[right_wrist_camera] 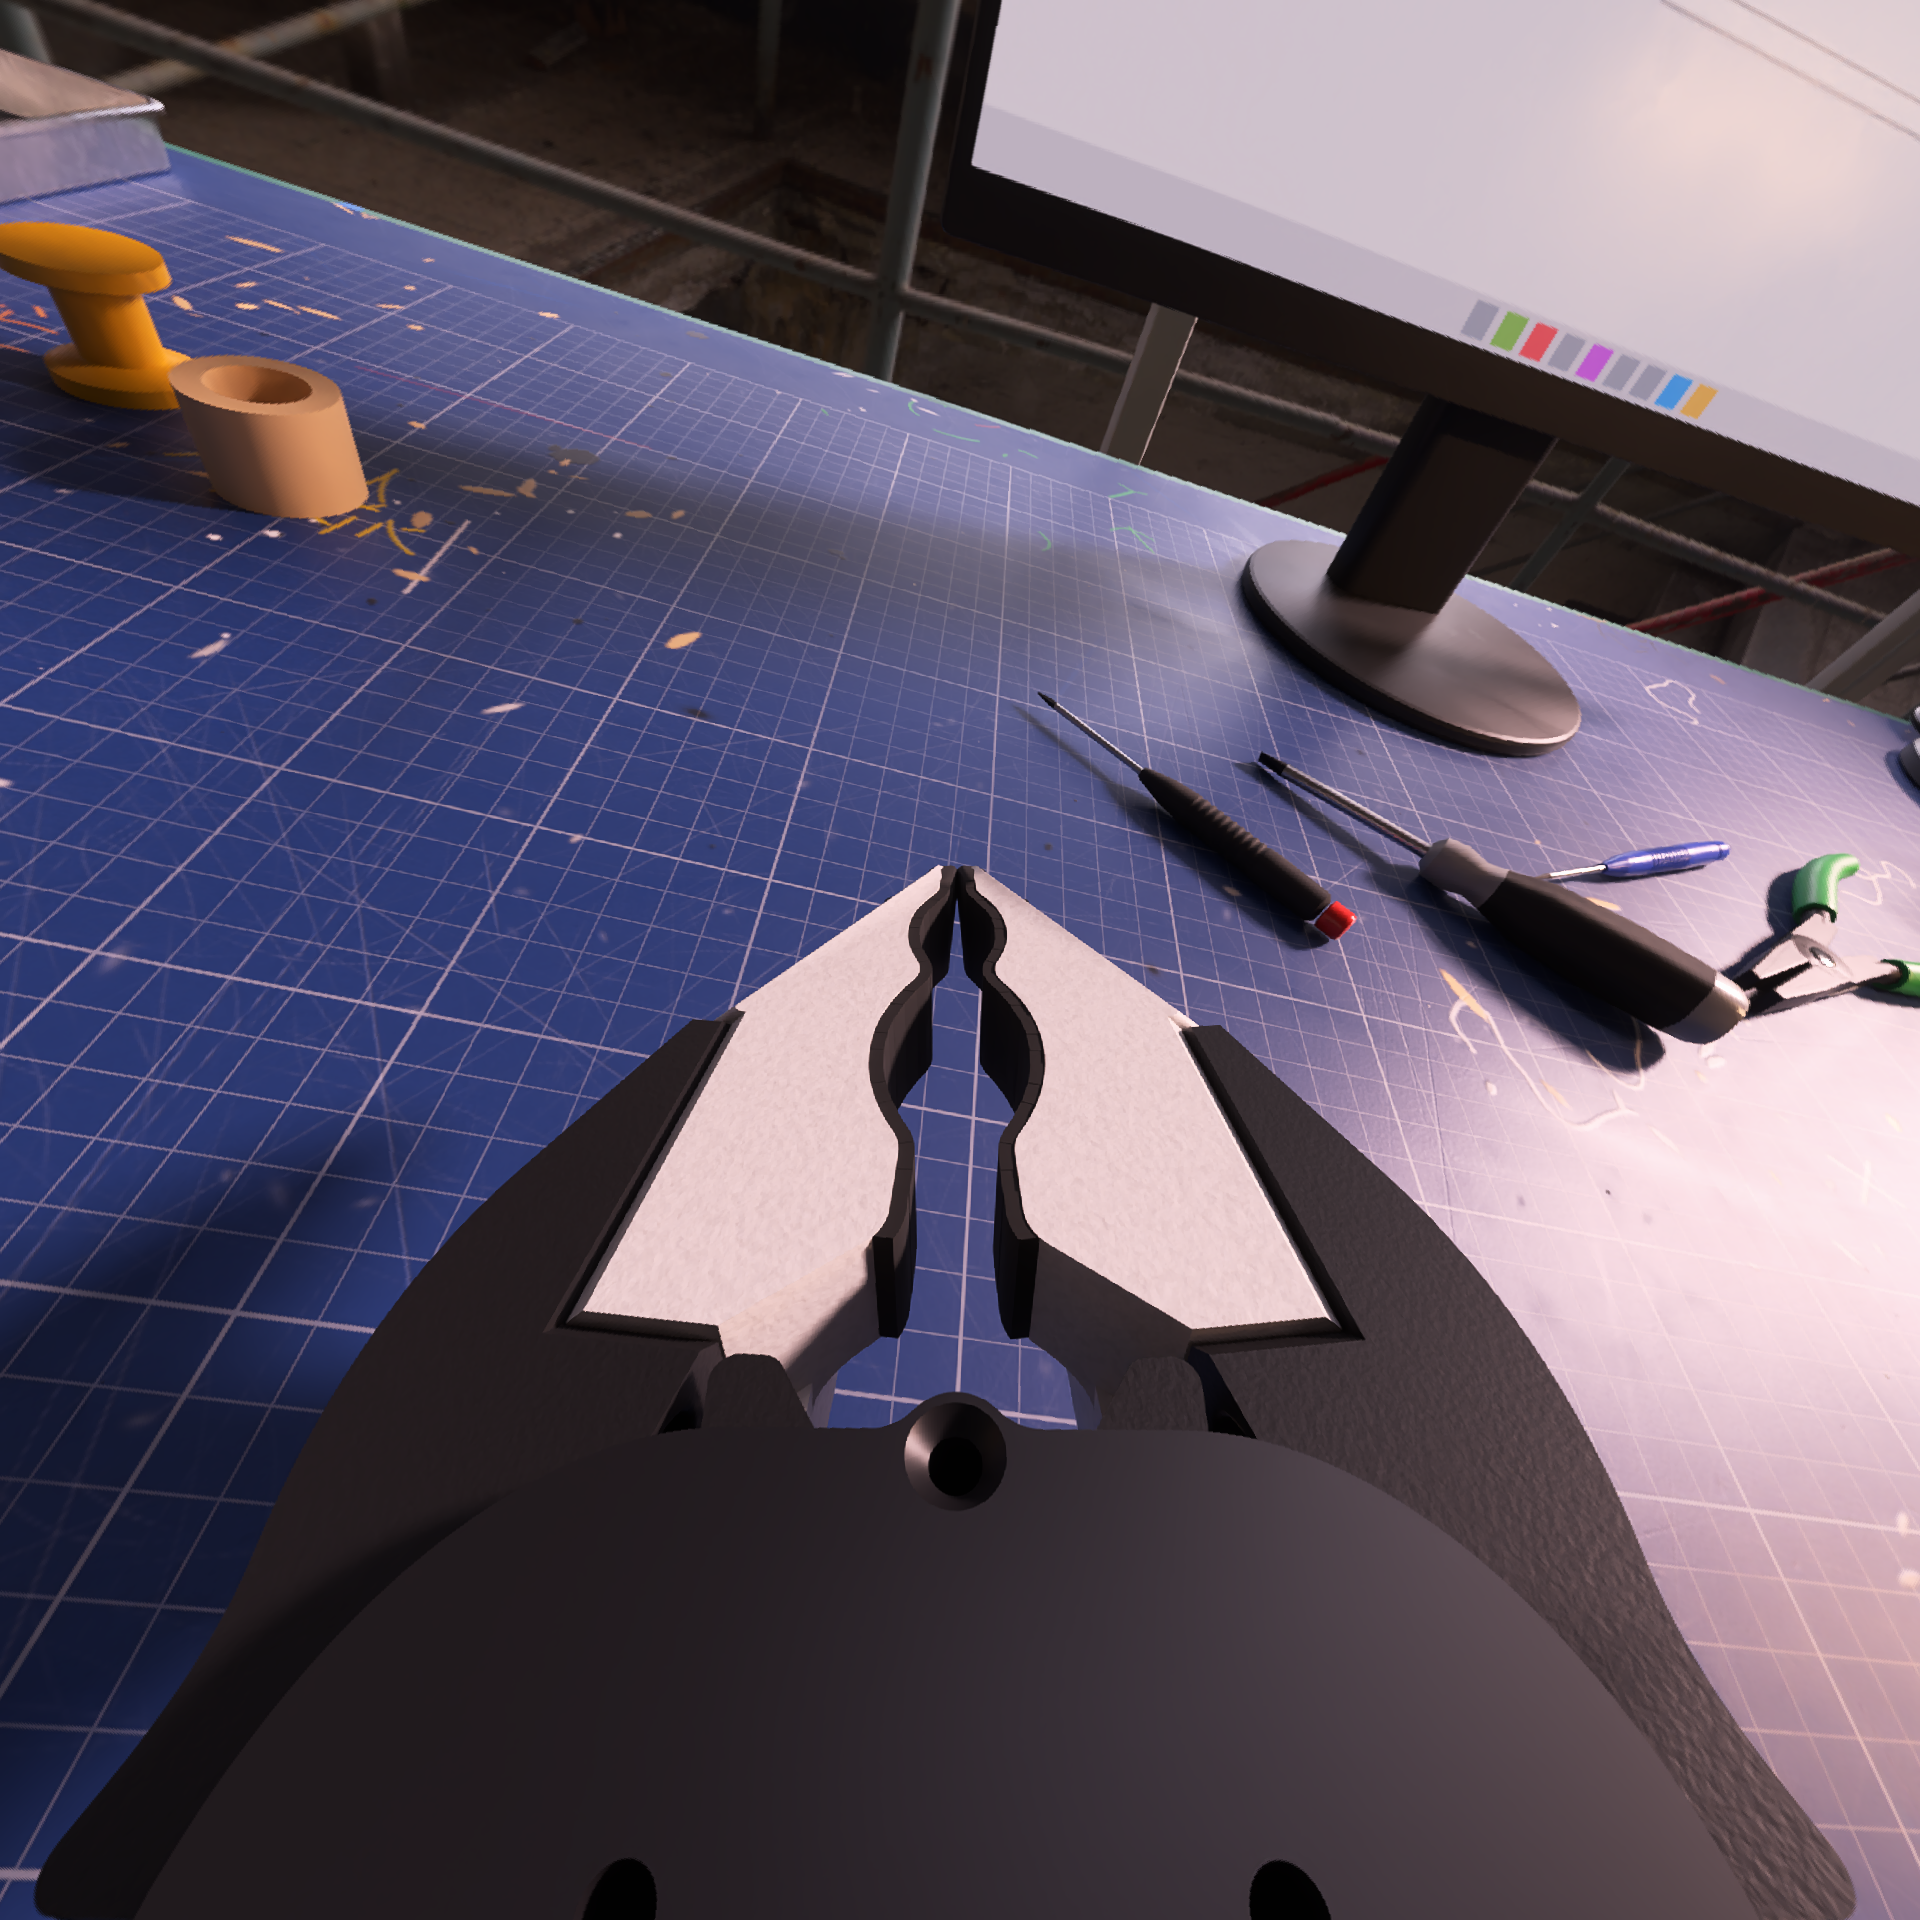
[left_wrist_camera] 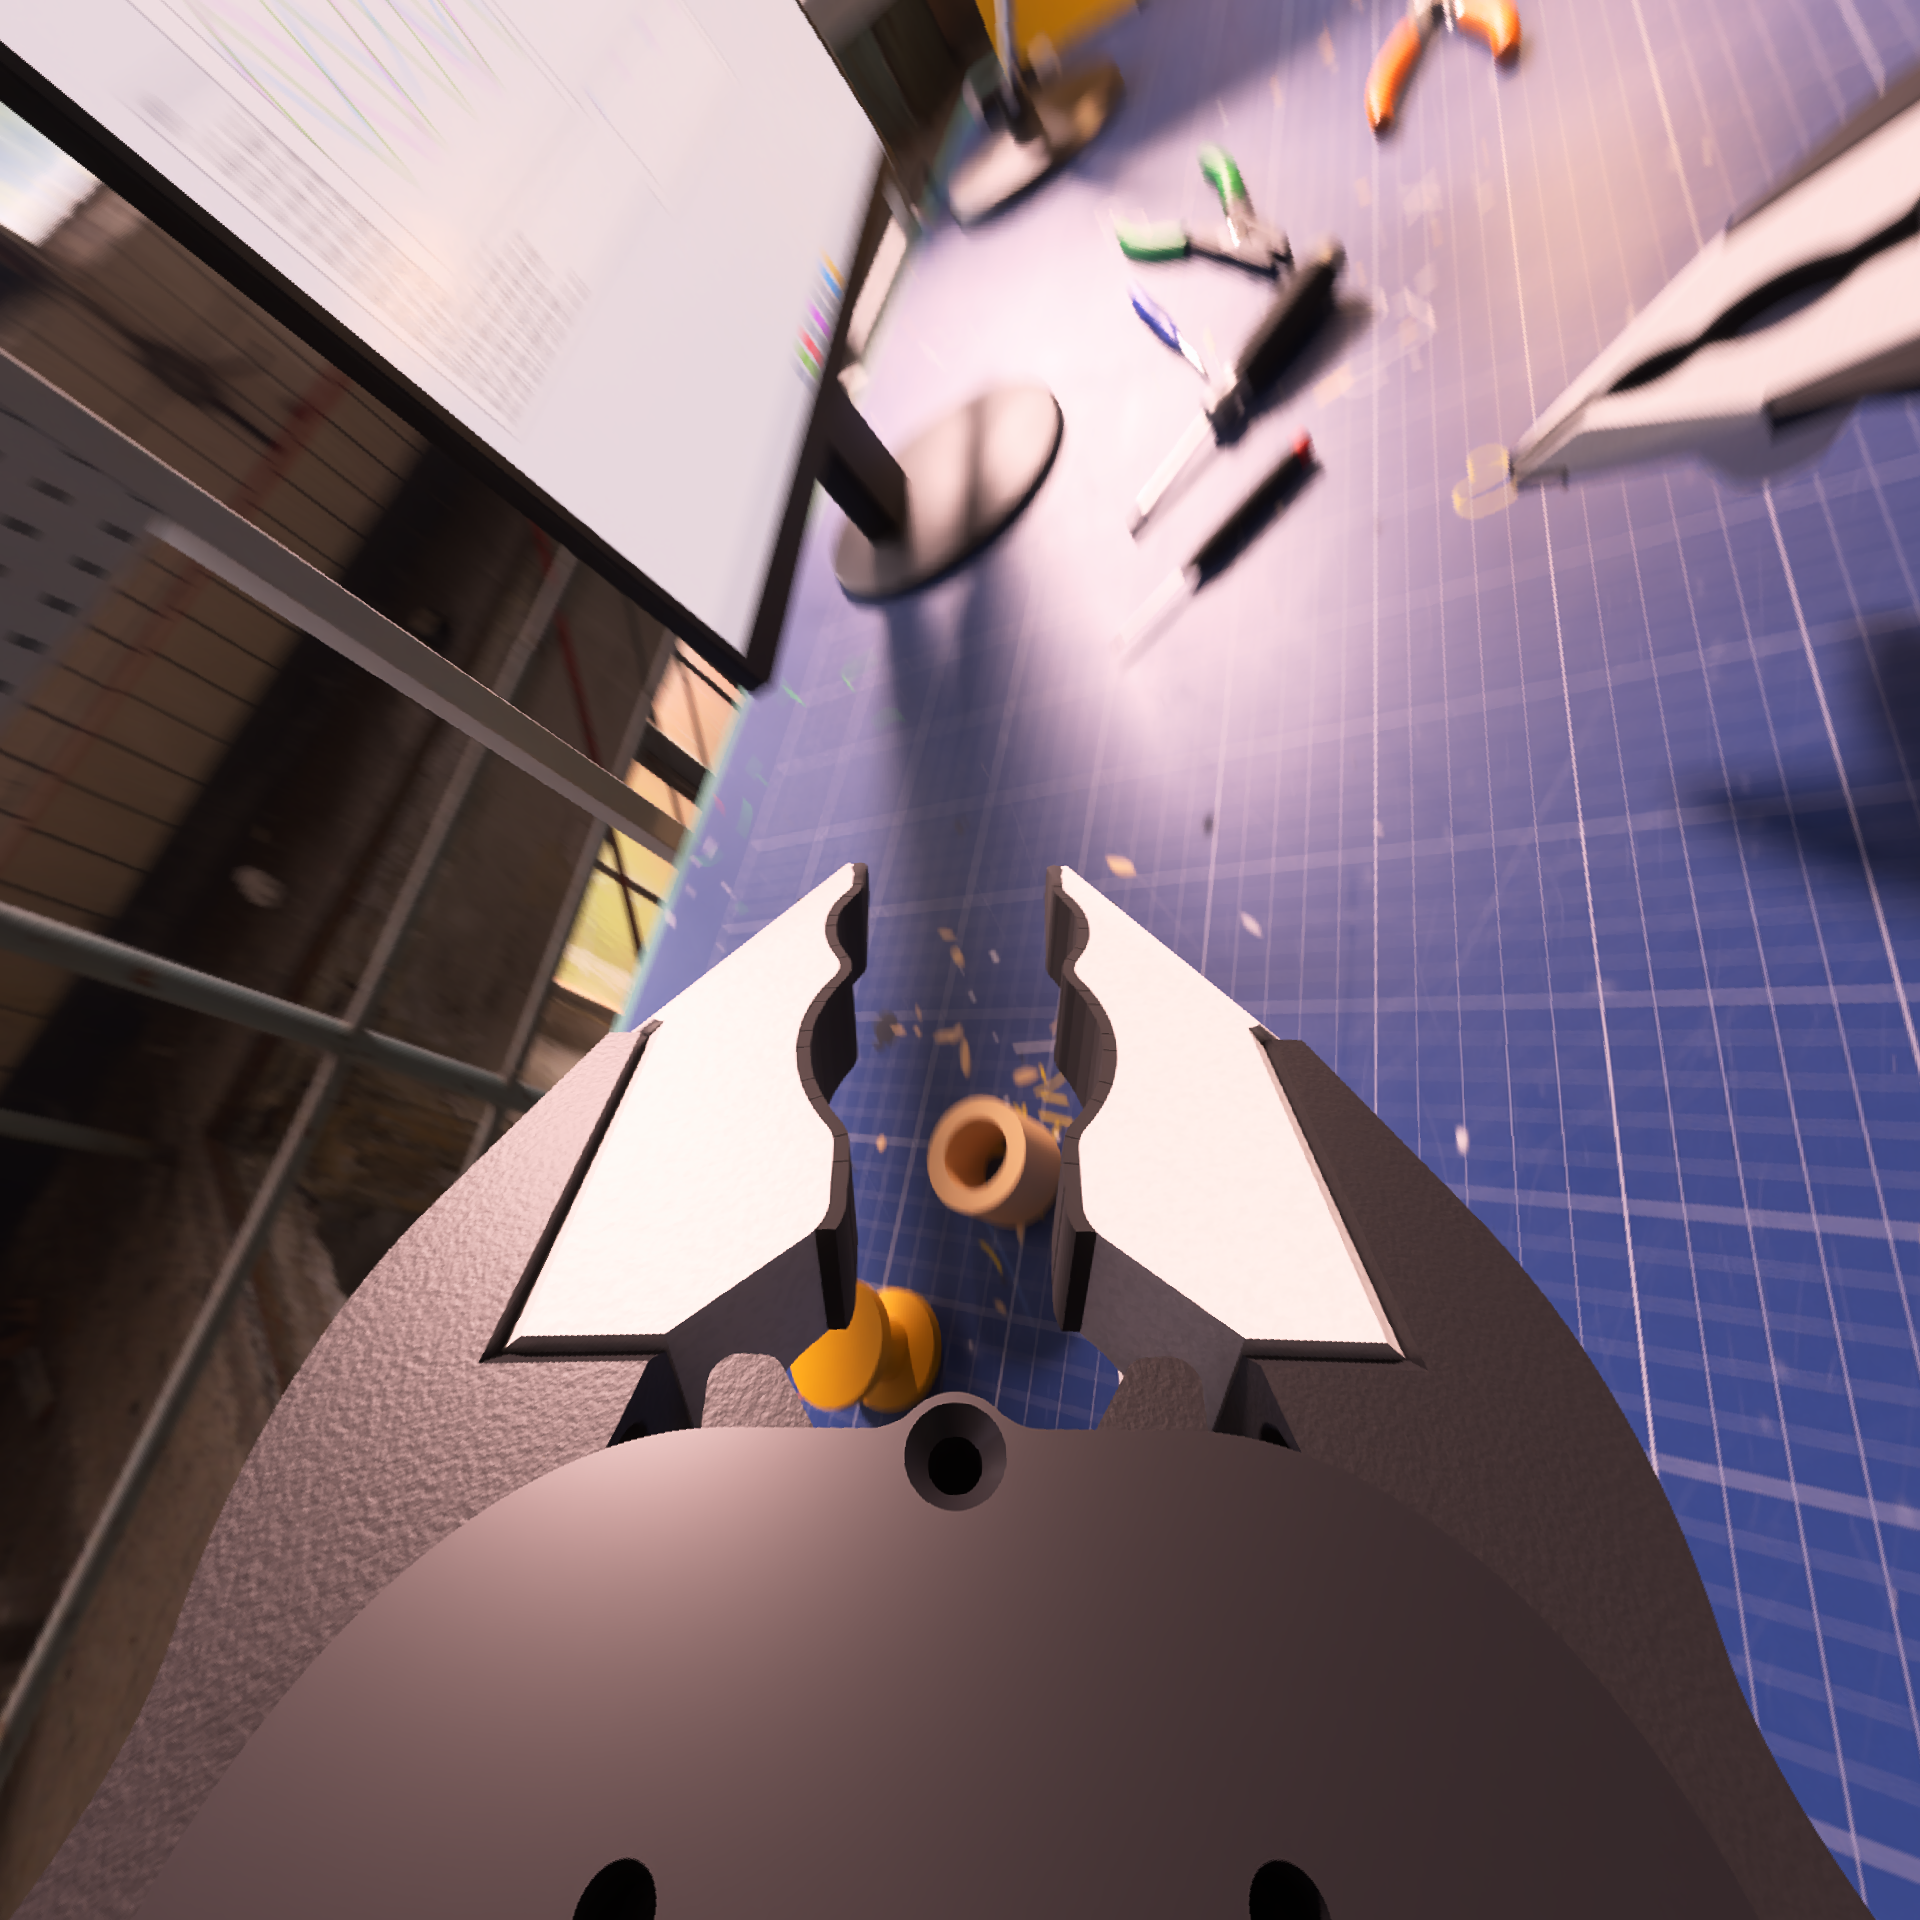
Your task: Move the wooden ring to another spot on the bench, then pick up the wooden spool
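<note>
Left gripper (left_wrist_camera: 956, 904) nearest, fingers spread, nothing between. Spool (left_wrist_camera: 868, 1351) low by its left finger, at 7 o'clock from ring (left_wrist_camera: 987, 1158); both standing on blue mat (left_wrist_camera: 1455, 1143), just beside each other. Right gripper (right_wrist_camera: 958, 878) at mid-mat, tips pinched together, empty. Spool (right_wrist_camera: 99, 312) and ring (right_wrist_camera: 272, 436) at its 10 o'clock, well apart from it; screwdrivers (right_wrist_camera: 1236, 842) at 2 o'clock, monitor (right_wrist_camera: 1455, 208) beyond.
</note>
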Tool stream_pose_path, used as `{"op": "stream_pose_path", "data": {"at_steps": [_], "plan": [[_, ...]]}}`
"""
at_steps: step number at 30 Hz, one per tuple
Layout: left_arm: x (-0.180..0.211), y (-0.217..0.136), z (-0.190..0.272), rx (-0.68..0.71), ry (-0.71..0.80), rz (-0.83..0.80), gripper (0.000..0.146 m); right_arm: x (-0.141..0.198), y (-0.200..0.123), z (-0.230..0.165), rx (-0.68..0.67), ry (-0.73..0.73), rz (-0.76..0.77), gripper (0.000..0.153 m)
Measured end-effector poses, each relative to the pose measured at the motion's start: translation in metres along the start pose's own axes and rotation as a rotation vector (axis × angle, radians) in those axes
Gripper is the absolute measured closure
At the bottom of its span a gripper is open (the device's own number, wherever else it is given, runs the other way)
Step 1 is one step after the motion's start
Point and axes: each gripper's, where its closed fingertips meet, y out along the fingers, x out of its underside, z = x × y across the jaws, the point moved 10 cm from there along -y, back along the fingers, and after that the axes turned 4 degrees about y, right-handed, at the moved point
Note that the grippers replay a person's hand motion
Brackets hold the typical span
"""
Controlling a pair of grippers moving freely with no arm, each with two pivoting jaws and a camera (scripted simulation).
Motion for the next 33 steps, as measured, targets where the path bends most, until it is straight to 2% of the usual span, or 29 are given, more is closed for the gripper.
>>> {"op": "stream_pose_path", "data": {"at_steps": [3, 7, 9, 19, 29, 31, 33], "plan": [[0.024, 0.020, -0.008, 0.094, 0.025, -0.143, 0.098, 0.000, -0.002, -0.001, -0.011, -0.011, 0.016, 0.153], [0.050, 0.042, -0.024, 0.207, -0.022, -0.235, 0.086, 0.000, -0.001, -0.003, -0.023, -0.024, 0.007, 0.153], [0.059, 0.050, -0.028, 0.237, -0.006, -0.267, 0.085, 0.000, 0.000, -0.004, -0.029, -0.032, 0.005, 0.153], [0.098, 0.095, -0.027, 0.480, -0.042, -0.500, 0.084, 0.000, 0.000, -0.006, -0.048, -0.053, -0.002, 0.152], [0.121, 0.124, -0.020, 0.517, -0.034, -0.653, 0.085, 0.001, 0.000, -0.007, -0.059, -0.060, -0.002, 0.151], [0.124, 0.127, -0.017, 0.524, -0.004, -0.689, 0.093, 0.001, 0.000, -0.007, -0.061, -0.060, -0.004, 0.151], [0.124, 0.128, -0.017, 0.534, -0.006, -0.682, 0.095, 0.001, 0.001, -0.007, -0.061, -0.061, -0.004, 0.151]]}}
